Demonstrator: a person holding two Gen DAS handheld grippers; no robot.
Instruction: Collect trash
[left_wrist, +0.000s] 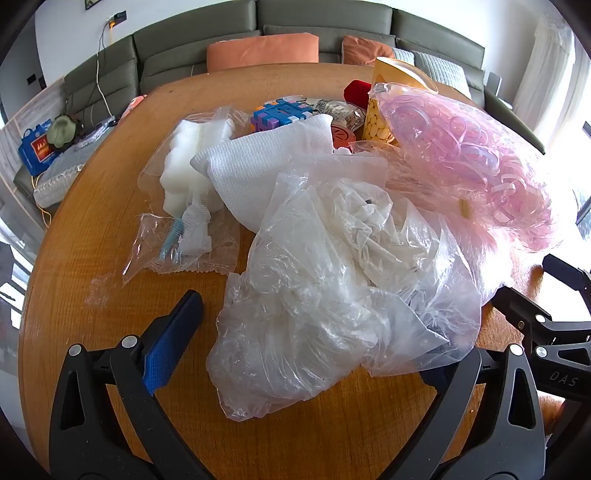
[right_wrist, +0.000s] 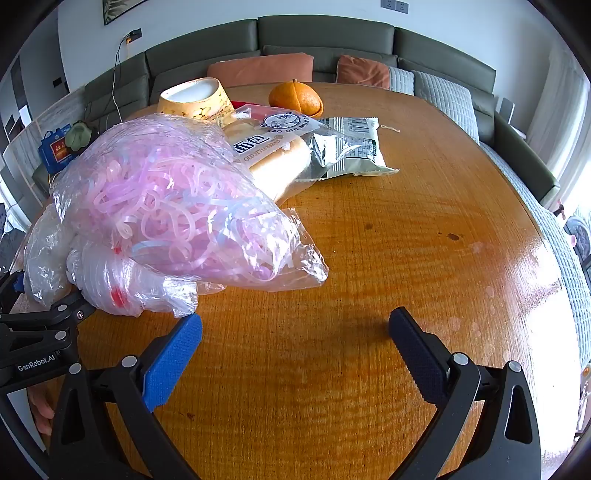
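A crumpled clear plastic bag (left_wrist: 332, 277) lies on the round wooden table (left_wrist: 92, 221), reaching in between the fingers of my left gripper (left_wrist: 306, 354). That gripper is open; its blue left pad (left_wrist: 173, 343) stands clear of the bag and the bag covers the right one. A clear bag of pink rubber bands (left_wrist: 472, 162) (right_wrist: 166, 206) sits to the right. My right gripper (right_wrist: 295, 354) is open over bare table (right_wrist: 406, 240), its left pad near that bag's corner. Beyond lie a bread packet (right_wrist: 273, 158) and a silver wrapper (right_wrist: 351, 147).
A white cloth (left_wrist: 258, 166), bagged white foam (left_wrist: 188, 158), a small clear packet (left_wrist: 184, 240), a puzzle toy (left_wrist: 280, 114) and a yellow paper cup (left_wrist: 384, 110) (right_wrist: 195, 99) crowd the table's middle. An orange (right_wrist: 295, 98) sits at the back. A grey sofa (right_wrist: 325, 33) curves behind.
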